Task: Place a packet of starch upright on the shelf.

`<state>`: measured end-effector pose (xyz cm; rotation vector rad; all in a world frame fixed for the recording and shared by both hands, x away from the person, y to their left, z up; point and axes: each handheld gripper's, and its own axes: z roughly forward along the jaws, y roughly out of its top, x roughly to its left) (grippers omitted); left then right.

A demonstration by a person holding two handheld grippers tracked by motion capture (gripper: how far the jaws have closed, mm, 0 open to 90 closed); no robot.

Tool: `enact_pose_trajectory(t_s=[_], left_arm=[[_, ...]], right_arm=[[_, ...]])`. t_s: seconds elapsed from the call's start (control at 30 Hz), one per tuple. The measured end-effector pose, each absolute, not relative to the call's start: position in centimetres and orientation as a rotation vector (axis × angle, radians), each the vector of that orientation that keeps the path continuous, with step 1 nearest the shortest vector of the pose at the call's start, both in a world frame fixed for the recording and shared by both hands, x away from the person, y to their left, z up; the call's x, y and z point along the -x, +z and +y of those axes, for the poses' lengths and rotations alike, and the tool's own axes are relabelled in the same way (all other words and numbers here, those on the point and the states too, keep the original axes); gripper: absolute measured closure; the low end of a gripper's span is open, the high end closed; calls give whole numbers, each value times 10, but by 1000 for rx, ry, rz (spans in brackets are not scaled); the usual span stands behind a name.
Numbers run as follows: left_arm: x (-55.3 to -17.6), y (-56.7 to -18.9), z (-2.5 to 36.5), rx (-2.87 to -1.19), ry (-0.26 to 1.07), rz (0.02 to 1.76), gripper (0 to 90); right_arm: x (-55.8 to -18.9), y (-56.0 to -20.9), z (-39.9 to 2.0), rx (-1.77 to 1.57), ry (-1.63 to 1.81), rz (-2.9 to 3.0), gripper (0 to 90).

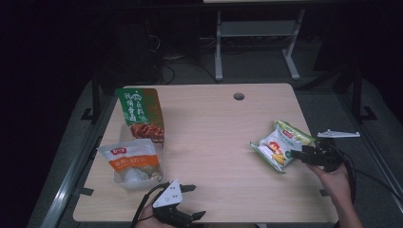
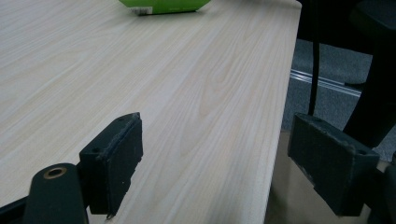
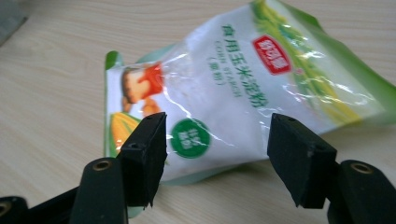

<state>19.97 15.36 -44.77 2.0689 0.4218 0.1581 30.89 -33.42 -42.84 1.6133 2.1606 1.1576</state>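
Note:
A white and green corn starch pouch lies flat near the table's right edge. My right gripper comes at it from the right, open. In the right gripper view the pouch lies just ahead of the spread jaws of that gripper, and neither pad touches it. My left gripper rests low at the table's front edge, open and holding nothing. In its own view the left gripper stands wide over bare wood, with the pouch's green edge far ahead.
A green bag with red food printed on it lies at the left rear of the wooden table. An orange and white bag lies in front of it. A round cable hole sits near the far edge. The table's edge runs close to the left gripper.

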Motion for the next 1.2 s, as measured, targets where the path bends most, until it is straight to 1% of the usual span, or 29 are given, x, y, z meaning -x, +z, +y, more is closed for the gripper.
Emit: enact_pose_trajectory(t_s=[0.2, 0.47, 0.77, 1.2], left_arm=[[-200, -448, 153, -2077, 156, 423, 179], [-200, -448, 152, -2074, 153, 422, 178], [-199, -447, 153, -2069, 160, 417, 179], [-199, -446, 153, -2072, 164, 411, 178]], right_arm=[[-310, -437, -346, -1674, 1150, 2120, 340], [-318, -450, -352, -1750, 1178, 2071, 326], [-329, -458, -355, -1810, 1211, 2006, 332], [-327, -464, -358, -1865, 1254, 1975, 339]])
